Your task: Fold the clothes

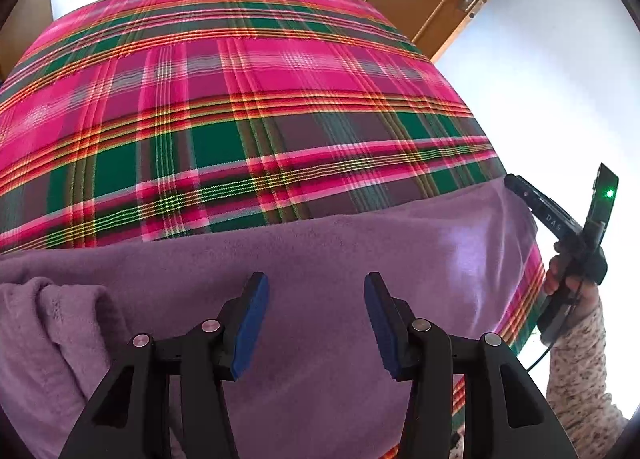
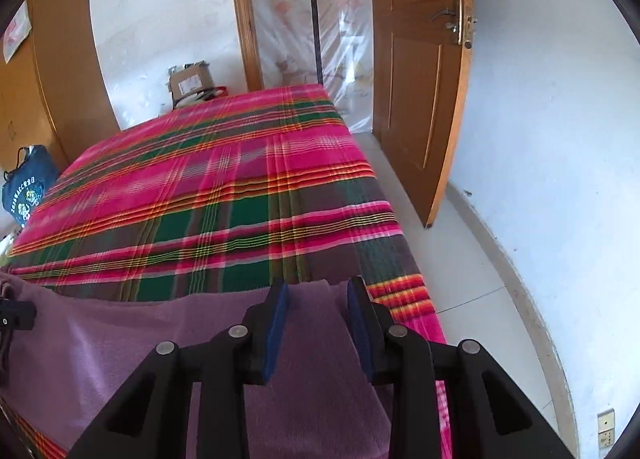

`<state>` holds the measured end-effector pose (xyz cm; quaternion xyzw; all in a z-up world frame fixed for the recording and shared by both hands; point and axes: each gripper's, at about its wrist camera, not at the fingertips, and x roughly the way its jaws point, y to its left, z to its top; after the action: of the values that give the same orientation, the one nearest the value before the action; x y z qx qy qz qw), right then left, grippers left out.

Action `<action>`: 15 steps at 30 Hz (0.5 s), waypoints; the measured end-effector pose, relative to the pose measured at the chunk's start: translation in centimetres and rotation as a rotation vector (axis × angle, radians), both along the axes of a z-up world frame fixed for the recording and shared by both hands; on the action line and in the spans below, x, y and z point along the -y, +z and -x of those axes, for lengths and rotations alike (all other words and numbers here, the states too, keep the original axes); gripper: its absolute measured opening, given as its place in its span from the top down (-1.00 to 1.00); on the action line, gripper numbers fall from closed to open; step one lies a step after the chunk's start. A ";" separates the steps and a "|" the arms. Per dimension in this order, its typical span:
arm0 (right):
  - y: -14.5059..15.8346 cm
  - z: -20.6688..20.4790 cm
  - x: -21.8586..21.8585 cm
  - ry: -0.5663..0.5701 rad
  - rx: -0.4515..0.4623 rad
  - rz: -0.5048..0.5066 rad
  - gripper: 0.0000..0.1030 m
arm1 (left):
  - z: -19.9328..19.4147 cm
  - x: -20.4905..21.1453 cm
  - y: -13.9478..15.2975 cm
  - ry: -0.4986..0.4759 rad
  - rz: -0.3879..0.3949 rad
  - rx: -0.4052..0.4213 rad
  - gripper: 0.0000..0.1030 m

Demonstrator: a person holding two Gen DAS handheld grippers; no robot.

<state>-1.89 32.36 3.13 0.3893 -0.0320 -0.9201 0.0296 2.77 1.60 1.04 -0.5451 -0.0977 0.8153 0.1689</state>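
Purple fleece, the garment (image 1: 320,251) to be folded, lies spread over the near end of the plaid bedspread (image 1: 240,99), and it looks barely begun: one bunched fold at the left, the rest flat. Above it the left gripper (image 1: 316,323) stands released with nothing between its jaws, while the right gripper (image 2: 318,323) straddles the cloth's far right edge, pads apparently not pressing. Hidden below both frames is the garment's near part, and the floor beyond is glare.

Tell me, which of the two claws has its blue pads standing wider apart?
The left gripper: a wide stretch of purple garment shows between its pads. The right gripper has a narrower gap.
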 end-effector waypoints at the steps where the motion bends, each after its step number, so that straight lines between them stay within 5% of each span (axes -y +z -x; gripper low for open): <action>1: -0.1 0.2 -0.1 0.003 0.011 0.012 0.46 | 0.1 0.0 -0.1 0.002 -0.002 0.001 0.00; 8: -0.5 -0.1 -0.2 0.011 0.033 0.061 0.85 | 0.1 -0.3 -0.3 0.013 -0.006 -0.011 0.00; 15: 2.7 -3.5 -1.5 -0.074 -0.095 0.126 0.89 | 0.1 0.2 -0.2 0.029 -0.020 -0.007 0.00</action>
<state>1.62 33.86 5.86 0.3410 -0.1029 -0.9342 0.0217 2.66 1.43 0.82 -0.5390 -0.1132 0.8186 0.1630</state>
